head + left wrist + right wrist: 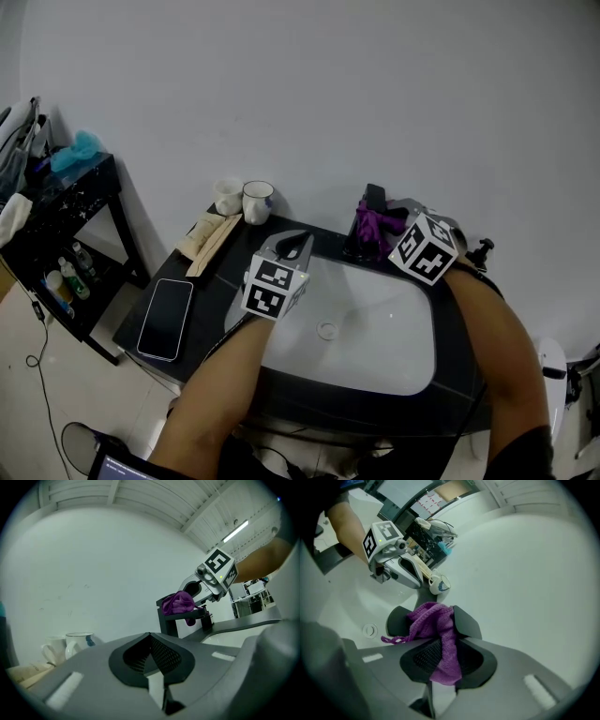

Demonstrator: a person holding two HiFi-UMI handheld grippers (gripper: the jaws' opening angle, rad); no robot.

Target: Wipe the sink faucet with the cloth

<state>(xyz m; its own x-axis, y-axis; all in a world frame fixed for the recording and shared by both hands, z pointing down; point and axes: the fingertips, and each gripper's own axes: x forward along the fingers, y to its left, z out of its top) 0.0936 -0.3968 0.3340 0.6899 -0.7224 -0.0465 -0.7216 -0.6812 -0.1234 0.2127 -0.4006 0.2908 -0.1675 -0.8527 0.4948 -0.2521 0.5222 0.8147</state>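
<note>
Sink counter against wall.
Basin [394, 347] sits mid-counter, drain [327, 329] at its centre. Faucet [374, 199] at back rim, right of centre; cloth [380, 223] on it, between R gripper's [440, 639] jaws. L gripper [295, 247] over basin's back-left rim, apart from faucet. 2 mugs [258, 202] at back left; phone [166, 318] before them, left of basin. Rack [56, 239] further left.

1. Left gripper [150, 637] and right gripper [440, 644]: grey plastic shells, with black mesh-textured pads on the jaws.
2. White marker cubes with black squares: left cube [274, 286], right cube [424, 248].
3. Forearms are bare, and there's a dark sleeve [525, 455] by the right elbow.
</note>
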